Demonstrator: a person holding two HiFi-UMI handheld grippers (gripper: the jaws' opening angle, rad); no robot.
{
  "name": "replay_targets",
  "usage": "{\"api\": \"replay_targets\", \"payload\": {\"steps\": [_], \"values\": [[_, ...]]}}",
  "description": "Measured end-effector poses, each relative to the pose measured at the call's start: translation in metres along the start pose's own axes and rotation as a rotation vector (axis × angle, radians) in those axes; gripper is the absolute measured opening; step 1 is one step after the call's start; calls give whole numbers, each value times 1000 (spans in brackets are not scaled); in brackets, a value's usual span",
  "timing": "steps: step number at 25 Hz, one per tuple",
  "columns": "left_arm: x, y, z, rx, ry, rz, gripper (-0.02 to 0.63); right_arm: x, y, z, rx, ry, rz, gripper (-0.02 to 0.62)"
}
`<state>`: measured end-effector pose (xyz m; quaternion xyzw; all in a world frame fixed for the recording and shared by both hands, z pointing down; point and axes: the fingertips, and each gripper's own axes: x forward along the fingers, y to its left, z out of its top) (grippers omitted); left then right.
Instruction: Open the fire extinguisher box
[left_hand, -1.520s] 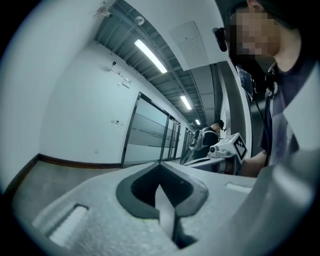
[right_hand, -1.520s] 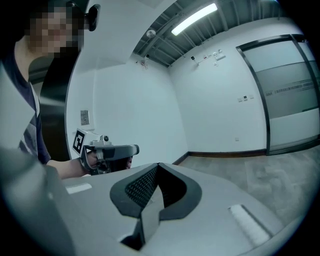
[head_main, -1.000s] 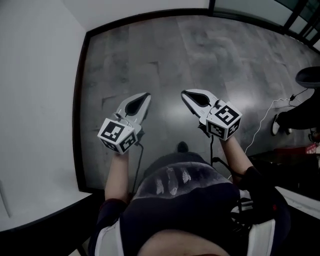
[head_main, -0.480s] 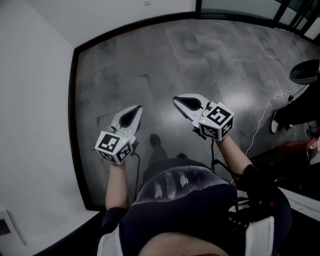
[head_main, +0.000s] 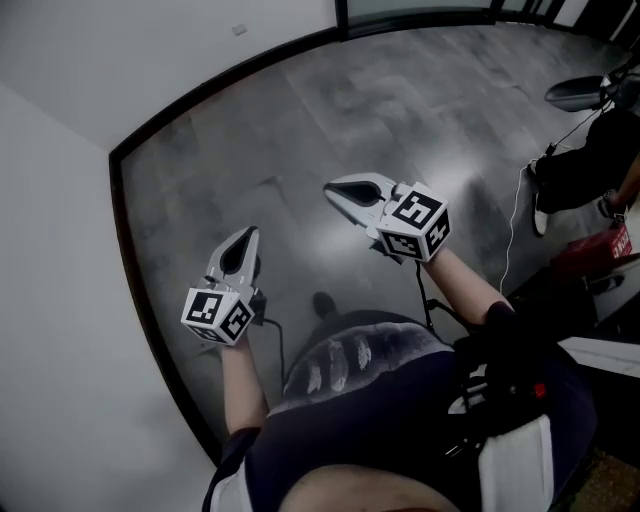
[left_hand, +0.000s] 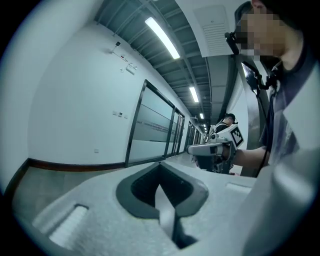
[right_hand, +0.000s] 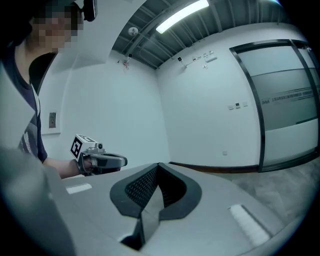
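Head view
Left gripper (head_main: 246, 236): held out over the grey floor (head_main: 300, 120), near the white wall (head_main: 60, 220); its jaws lie together and carry nothing.
Right gripper (head_main: 333, 188): held out over the same floor, well apart from the left gripper and further from the wall; its jaws are closed too, with nothing in them.
Marker cubes: one at the back of each gripper, the left cube (head_main: 215, 315) and the right cube (head_main: 412, 222), each just ahead of a bare forearm.
Right edge: a second person's dark leg and white shoe (head_main: 537, 212), with a thin white cable (head_main: 513, 250) trailing across the floor beside them.
Fire extinguisher box: cannot be made out in this view.

Left gripper view
Jaws: closed tip to tip, the dark pads meeting, nothing between them.
Beyond the jaws: the right gripper at the right, pointing left, with its marker cube behind it.
Surroundings: white wall with a dark skirting (left_hand: 75, 164), a glass partition (left_hand: 155, 135) running down a corridor, and strip lights (left_hand: 162, 37) on the ceiling.
Fire extinguisher box: not to be seen here.

Right gripper view
Jaws: shut together, the ribbed pads touching, empty.
Beyond the jaws: the left gripper at the left, pointing right.
Surroundings: bare white wall corner, a small grey wall plate (right_hand: 52, 120) at the left, and the glass partition at the right.
Fire extinguisher box: not to be seen here either.
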<state>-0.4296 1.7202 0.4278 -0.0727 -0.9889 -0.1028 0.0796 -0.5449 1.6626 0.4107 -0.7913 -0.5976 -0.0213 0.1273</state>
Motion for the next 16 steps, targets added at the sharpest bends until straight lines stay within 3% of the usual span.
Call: {"api": "replay_targets", "payload": {"steps": [8,11,16], "values": [[34,94,17,-20,12,-54,-2,92,-23,20,17,10,-8,2],[54,96,12,-17,26,-77,-2,96,-37,15,26,7,-9,2],[77,99,1,-17,108,-88,-2,93,-68,-3,128,2,-40,2]]}}
